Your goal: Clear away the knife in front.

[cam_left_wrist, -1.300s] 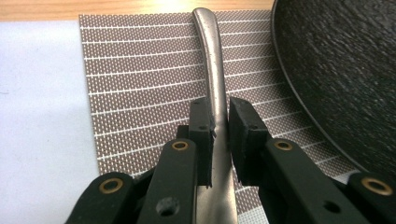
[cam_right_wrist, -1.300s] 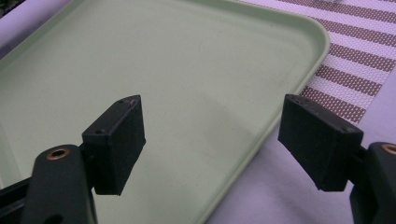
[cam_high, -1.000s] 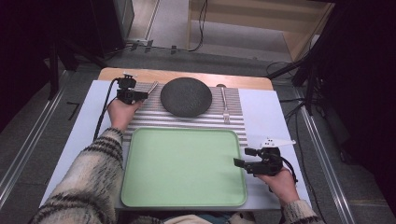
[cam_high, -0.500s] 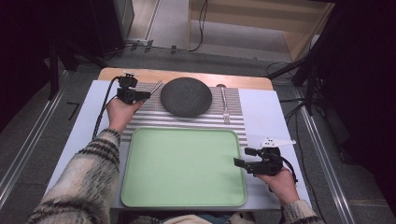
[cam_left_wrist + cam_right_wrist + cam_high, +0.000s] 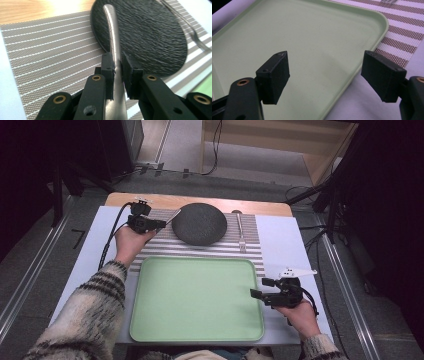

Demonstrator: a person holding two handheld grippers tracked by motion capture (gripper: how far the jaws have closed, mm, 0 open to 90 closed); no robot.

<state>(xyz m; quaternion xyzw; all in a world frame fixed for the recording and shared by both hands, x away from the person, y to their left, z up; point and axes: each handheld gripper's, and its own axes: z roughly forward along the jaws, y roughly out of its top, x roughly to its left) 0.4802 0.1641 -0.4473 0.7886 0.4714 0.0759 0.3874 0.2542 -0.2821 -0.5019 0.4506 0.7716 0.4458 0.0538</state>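
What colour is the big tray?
Pale green tray, plainest in the high view.

- Metal utensil handle (image 5: 113,47): silver, shiny, slim and slightly curved; which utensil cannot be told, its working end is hidden below the jaws.
- Clamped between the left gripper (image 5: 118,68) pads, both pressing its sides.
- Runs straight out ahead of the jaws, its tip over the near edge of the dark round plate (image 5: 150,37).
- In the high view it sticks out from the left gripper toward the plate, raised off the striped mat (image 5: 160,245).
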